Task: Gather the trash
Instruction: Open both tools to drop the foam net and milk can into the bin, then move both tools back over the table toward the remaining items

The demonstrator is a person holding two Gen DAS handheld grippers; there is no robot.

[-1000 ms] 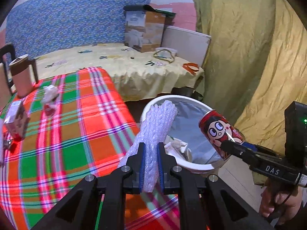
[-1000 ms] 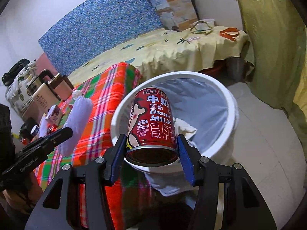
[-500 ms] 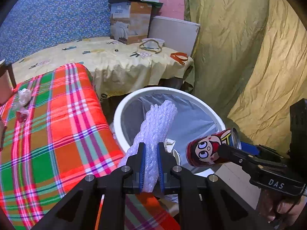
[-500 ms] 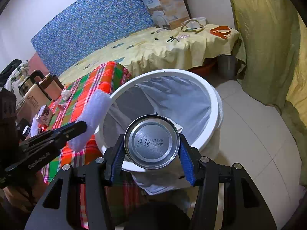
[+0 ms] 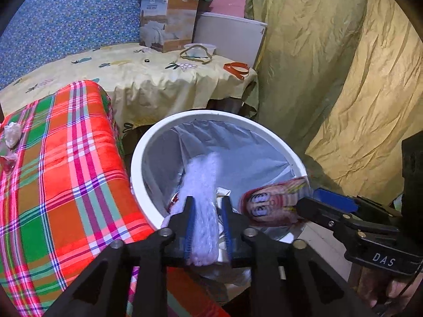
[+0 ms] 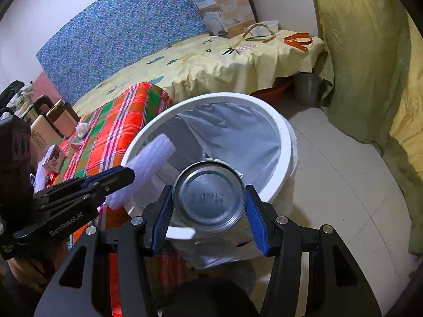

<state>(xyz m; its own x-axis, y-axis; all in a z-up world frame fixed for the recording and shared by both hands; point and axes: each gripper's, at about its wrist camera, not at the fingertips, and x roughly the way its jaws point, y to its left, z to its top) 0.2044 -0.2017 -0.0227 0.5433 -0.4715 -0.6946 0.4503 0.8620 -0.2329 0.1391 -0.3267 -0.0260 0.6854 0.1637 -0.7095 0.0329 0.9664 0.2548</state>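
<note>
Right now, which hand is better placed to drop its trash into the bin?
Probably the right. The milk can at the right tool points nose-first over the bin opening, while the foam roll at the left tool straddles the rim, tail outside.

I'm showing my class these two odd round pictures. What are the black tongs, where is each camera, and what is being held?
A person holds two hand-operated grippers; each carries a wide-angle camera looking along its fingers. In the left camera's picture, the left gripper has its fingers parted around a roll of bubble wrap. In the right camera's picture, the right gripper has parted around a milk can, seen from its metal base. Both hang over a lined white bin beside a plaid-covered table where crumpled scraps remain.
</note>
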